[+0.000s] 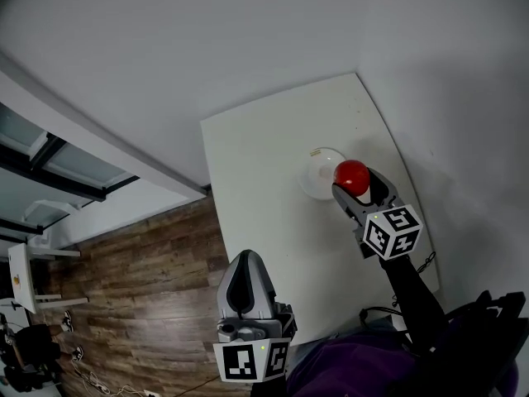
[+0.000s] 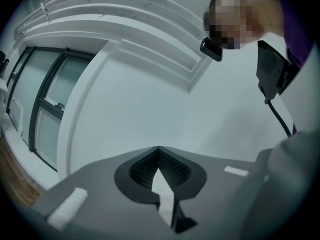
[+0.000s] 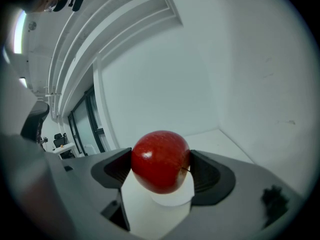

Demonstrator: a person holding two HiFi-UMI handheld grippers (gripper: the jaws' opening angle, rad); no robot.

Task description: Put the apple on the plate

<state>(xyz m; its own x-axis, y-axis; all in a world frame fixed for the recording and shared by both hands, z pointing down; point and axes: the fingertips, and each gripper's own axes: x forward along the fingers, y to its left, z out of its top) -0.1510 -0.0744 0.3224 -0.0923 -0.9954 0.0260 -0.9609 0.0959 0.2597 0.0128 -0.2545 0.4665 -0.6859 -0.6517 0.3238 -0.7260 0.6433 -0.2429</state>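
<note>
Right hand-held gripper (image 3: 160,168): pinching red apple (image 3: 160,160) above white plate's (image 1: 316,174) near rim.
Left hand-held gripper (image 2: 158,150): jaws pressed together, over the surface's (image 1: 256,197) near-left corner.
Plate: toward wall-side edge.

Soft, even daylight; fisheye bending and dark vignetted corners.

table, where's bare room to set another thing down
Bare: the far end of the table beyond the plate, the strip from plate to left edge, and the near middle between left gripper and right gripper. Crowded only at the plate, under the held apple.
</note>
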